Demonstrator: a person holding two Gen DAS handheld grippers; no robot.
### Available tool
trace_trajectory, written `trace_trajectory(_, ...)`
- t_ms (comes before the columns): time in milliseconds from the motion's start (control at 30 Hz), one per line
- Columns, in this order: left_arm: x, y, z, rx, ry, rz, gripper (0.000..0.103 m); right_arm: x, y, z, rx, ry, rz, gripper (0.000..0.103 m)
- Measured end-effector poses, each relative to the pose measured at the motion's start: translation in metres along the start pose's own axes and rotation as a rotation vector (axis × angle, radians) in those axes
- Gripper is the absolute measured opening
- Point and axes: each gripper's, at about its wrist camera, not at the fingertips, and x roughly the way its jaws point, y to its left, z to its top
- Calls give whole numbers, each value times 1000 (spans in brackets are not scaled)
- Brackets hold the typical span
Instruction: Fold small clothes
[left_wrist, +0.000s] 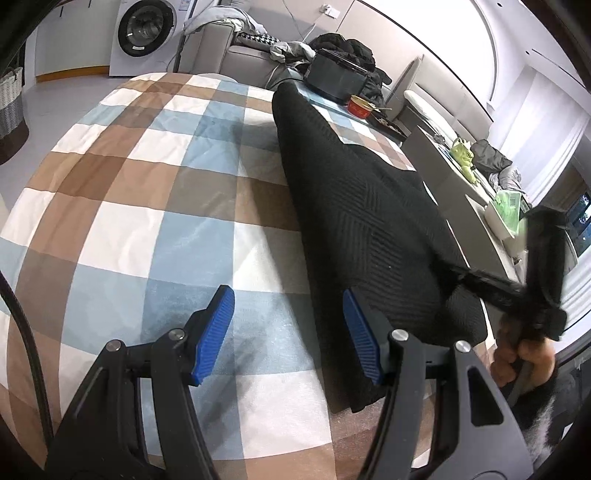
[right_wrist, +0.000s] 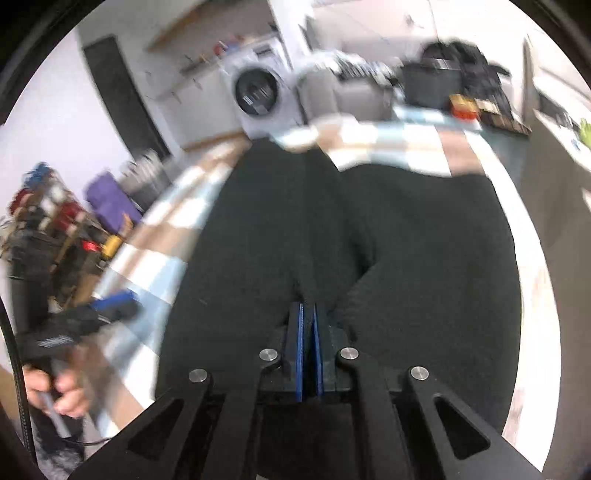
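Note:
A black knitted garment (left_wrist: 354, 206) lies stretched along the right side of a checked bedcover (left_wrist: 147, 184). My left gripper (left_wrist: 288, 328) is open and empty, low over the cover, with its right finger beside the garment's near left edge. My right gripper (right_wrist: 308, 314) is shut on the black garment (right_wrist: 424, 258), pinching a fold of its near edge so the cloth puckers toward the blue pads (right_wrist: 300, 347). In the left wrist view the right gripper (left_wrist: 465, 277) is at the garment's right side, pulling a corner up. The right wrist view is blurred.
A black box (left_wrist: 338, 75) and a red tin (left_wrist: 360, 105) stand at the far end of the cover. A washing machine (left_wrist: 147, 33) and a grey sofa with clothes (left_wrist: 255, 48) are beyond. A low shelf with a green toy (left_wrist: 465, 155) runs along the right.

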Motion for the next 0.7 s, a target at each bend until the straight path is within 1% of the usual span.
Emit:
trace_trajectory(33,0,-1,-1,4,3,4,58,1,-4,-2,27,5,1,6)
trace_trajectory(67,0,-1,-2,9,5,8,58,-1,-7,-4,49,-5,20,8)
trace_trajectory(100,0,-1,-2,11,5,10,58,-10,-11,-5,69,-33,45,14)
trace_trajectory(133,0,0,-3,9,7,12,58,-16,-14,-6,77,-52,43,17)
trace_trajectory(200,3,2,-3,0,14,14,58,-29,-22,-7,104,-88,31,36)
trace_trajectory(267,6,3,-4,-12,19,12,58,-34,-27,-10,137,-97,54,46)
trace_trajectory(367,9,1,-4,-12,30,3,58,-24,-37,-16,212,-45,128,50)
trace_trajectory(433,9,-3,-4,2,31,2,58,-13,-42,-20,267,-9,204,50)
trace_trajectory(467,9,-5,-5,10,32,4,58,-6,-41,-21,282,4,227,51)
trace_trajectory(500,9,-6,-5,15,31,5,58,-2,-41,-22,296,9,246,53)
trace_trajectory(567,8,-7,-6,18,32,5,58,1,-37,-19,298,-14,257,57)
trace_trajectory(633,7,-6,-6,12,31,6,58,5,-34,-14,313,-29,277,58)
trace_trajectory(667,6,-6,-6,8,30,6,58,4,-32,-12,323,-41,270,57)
trace_trajectory(700,6,-5,-5,6,29,6,58,6,-29,-8,329,-60,238,41)
